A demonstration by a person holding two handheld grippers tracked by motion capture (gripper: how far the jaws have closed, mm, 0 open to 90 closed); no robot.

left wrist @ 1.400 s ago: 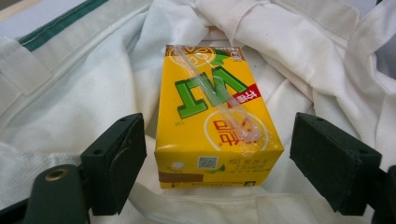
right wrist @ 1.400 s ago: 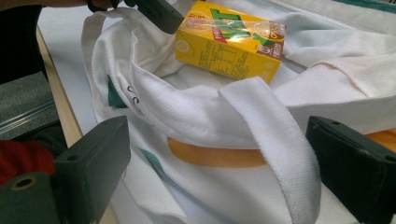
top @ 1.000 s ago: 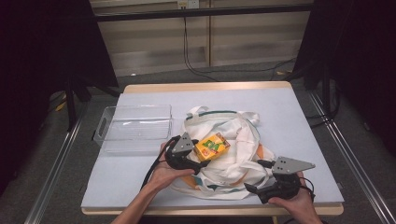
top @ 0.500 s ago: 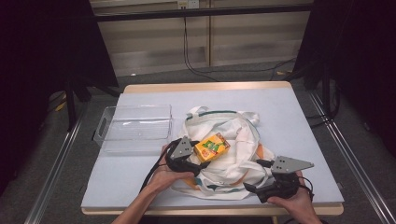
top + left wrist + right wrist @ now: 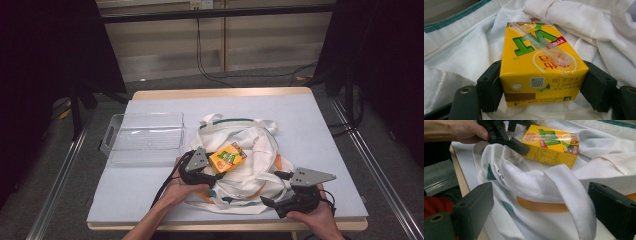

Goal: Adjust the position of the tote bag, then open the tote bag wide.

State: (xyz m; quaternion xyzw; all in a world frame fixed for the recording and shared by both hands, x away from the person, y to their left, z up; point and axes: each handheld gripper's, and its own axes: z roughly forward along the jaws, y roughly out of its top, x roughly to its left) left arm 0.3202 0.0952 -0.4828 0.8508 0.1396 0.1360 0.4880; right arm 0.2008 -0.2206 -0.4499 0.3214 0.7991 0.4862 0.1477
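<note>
Left gripper view has the left gripper (image 5: 541, 86) clamped on the short sides of the yellow drink carton (image 5: 540, 66), its jaws having just been closing, so the pick looks secured. The carton, straw taped on top, lies on the white tote bag (image 5: 255, 150); the right gripper (image 5: 280, 189), open, straddles a bag strap (image 5: 571, 195) at the bag's near edge.

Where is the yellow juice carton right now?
The yellow juice carton lies on the white tote bag at mid-table, between the left claw jaws, right of the clear tray.
</note>
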